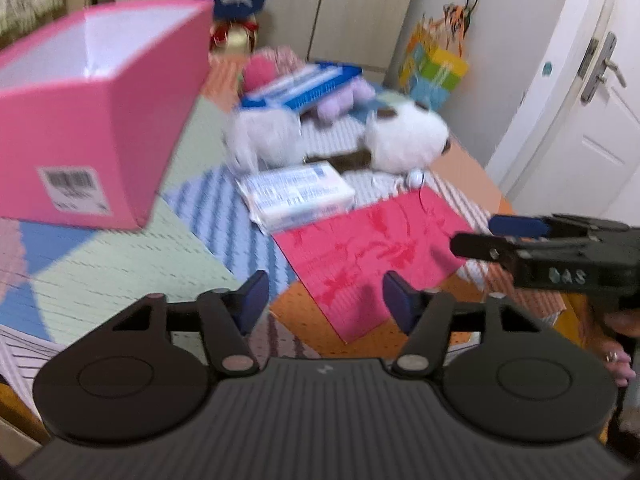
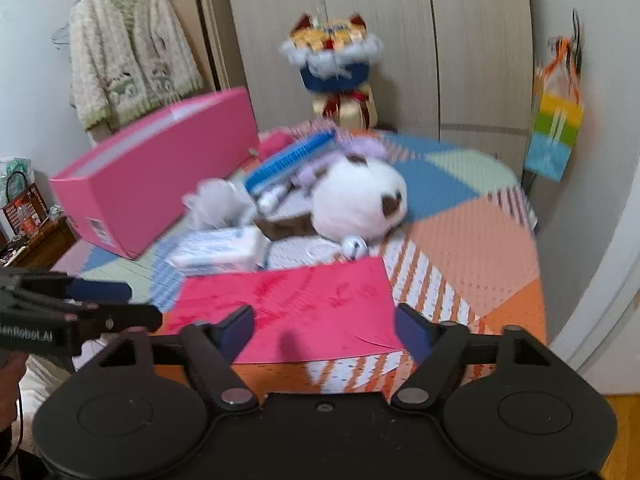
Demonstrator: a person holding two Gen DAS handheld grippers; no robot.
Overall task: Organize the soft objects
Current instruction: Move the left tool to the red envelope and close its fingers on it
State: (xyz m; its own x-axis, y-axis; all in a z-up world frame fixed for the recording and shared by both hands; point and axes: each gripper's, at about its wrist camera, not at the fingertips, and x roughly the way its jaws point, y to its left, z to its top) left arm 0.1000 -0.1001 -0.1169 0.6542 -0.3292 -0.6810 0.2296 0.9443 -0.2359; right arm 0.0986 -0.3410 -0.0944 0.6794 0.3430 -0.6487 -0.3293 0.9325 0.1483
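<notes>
Two fingers (image 2: 326,334) apart, plush (image 2: 360,200) beyond

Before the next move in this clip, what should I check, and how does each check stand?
1. Left hand-held gripper empty, jaws apart: ok.
2. Right hand-held gripper empty, jaws apart: ok.
3. Pink box open on top: ok.
4. White plush toy unobstructed: not ok, blue basket lies against it.
5. Red paper sheet clear of both grippers: cannot tell.
6. Sharp view: not ok, blurred.

Black tongs (image 1: 325,300), blue pads (image 1: 256,296)
</notes>
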